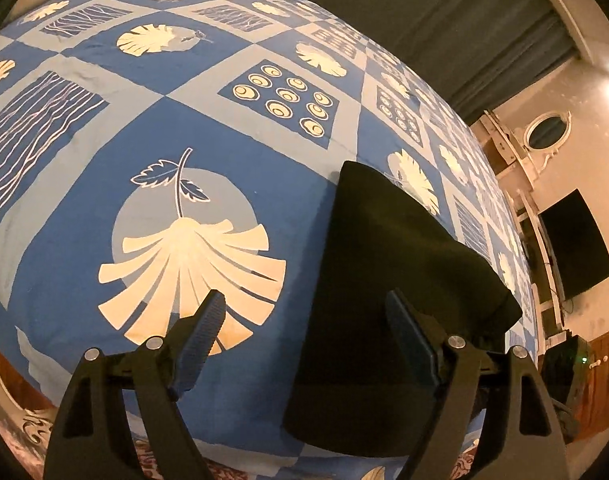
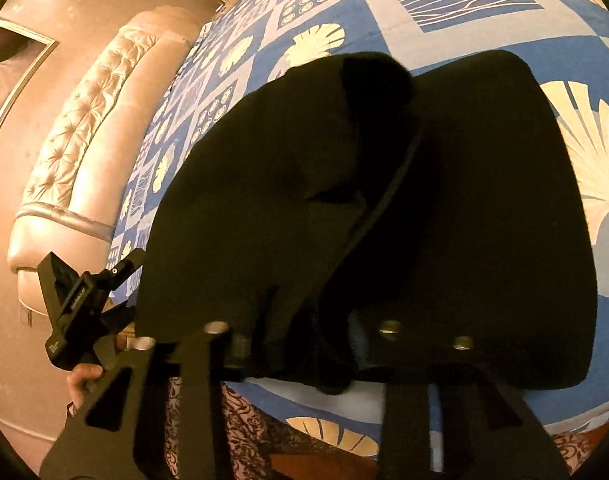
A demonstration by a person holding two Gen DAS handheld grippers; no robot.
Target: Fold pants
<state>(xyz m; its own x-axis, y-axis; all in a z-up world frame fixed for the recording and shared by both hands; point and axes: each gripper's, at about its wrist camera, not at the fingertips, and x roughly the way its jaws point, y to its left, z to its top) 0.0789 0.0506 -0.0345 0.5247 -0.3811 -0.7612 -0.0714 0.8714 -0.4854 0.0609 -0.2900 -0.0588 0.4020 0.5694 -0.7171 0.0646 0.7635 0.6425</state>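
Note:
Black pants (image 1: pixel 388 280) lie folded on a bed with a blue patterned sheet (image 1: pixel 144 132), to the right in the left wrist view. My left gripper (image 1: pixel 308 320) is open just above the sheet; the pants' left edge runs between its fingers, and the right finger (image 1: pixel 408 332) is over the cloth. In the right wrist view the pants (image 2: pixel 424 200) fill the middle. My right gripper (image 2: pixel 312 320) is at their near edge, its fingers close together and mostly lost against the dark cloth, with a bunched fold pinched between them.
A person's hand (image 2: pixel 84 376) holds the left tool's black body (image 2: pixel 76 296) at the pants' left side. A tufted headboard (image 2: pixel 84 120) runs along the bed's far end. A dark curtain (image 1: pixel 444 20) and a black screen (image 1: pixel 576 240) stand beyond the bed. Patterned carpet (image 2: pixel 248 420) lies below the near edge.

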